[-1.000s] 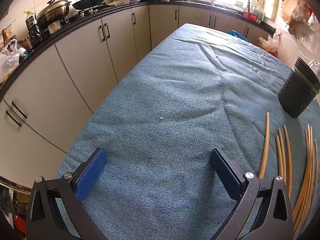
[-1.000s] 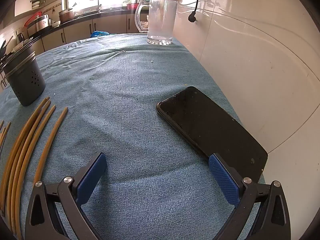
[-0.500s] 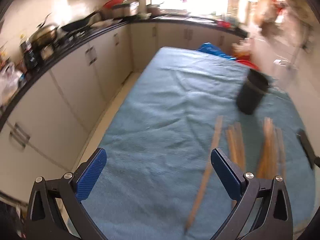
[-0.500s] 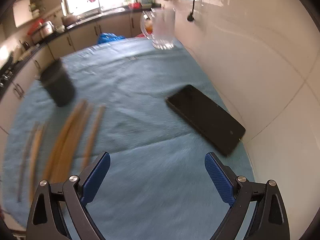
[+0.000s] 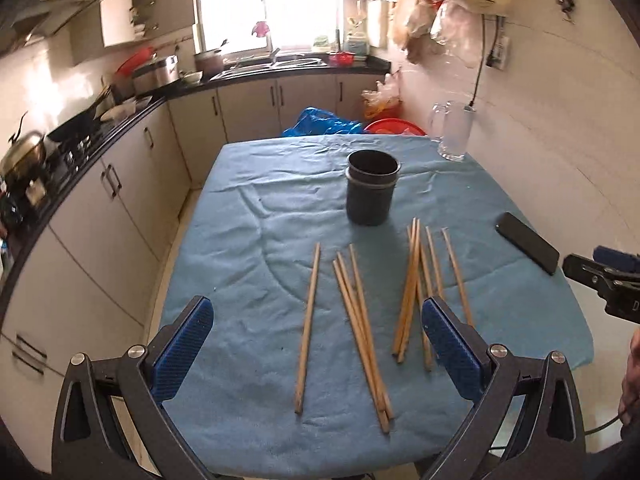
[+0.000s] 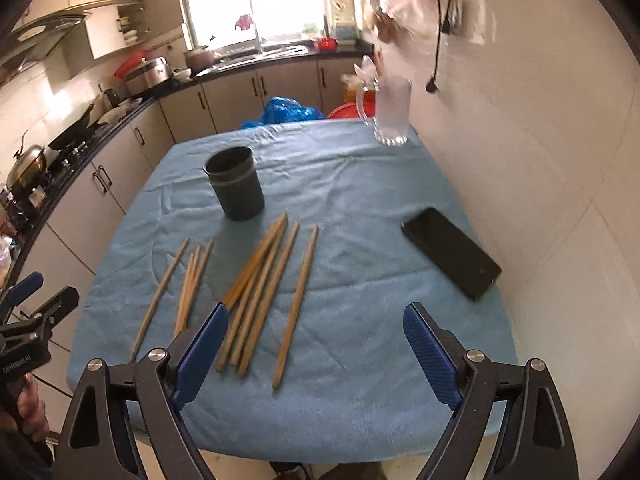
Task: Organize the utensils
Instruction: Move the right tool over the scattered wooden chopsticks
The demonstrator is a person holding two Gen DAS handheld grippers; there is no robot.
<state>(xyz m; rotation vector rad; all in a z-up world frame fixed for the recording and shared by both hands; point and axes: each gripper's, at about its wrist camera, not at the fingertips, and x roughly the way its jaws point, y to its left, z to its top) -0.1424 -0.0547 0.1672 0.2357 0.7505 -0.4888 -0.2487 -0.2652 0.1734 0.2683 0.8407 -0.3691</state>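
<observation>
- Both tongs gape wide, gripping nothing: left gripper [image 5: 316, 344] and right gripper [image 6: 316, 350], blue ribbed pads on black frames, held above the table's near edge.
- Slim round wooden chopsticks [image 5: 362, 320] lie flat in loose bundles, long axes pointing toward the dark cylindrical holder [image 5: 373, 188] standing upright beyond.
- Wrinkled blue cloth [image 5: 260, 216] underneath; glossy black phone [image 6: 450, 252] to the right.

We see a blue cloth [image 5: 256, 216] with a fine ribbed look on the table. The cup [image 5: 372, 194] at twelve o'clock is dark grey. The chopsticks [image 5: 362, 320] are light brown. The phone [image 6: 450, 252] at two o'clock is black. Our fingers [image 5: 450, 354] have blue bumpy pads.
</observation>
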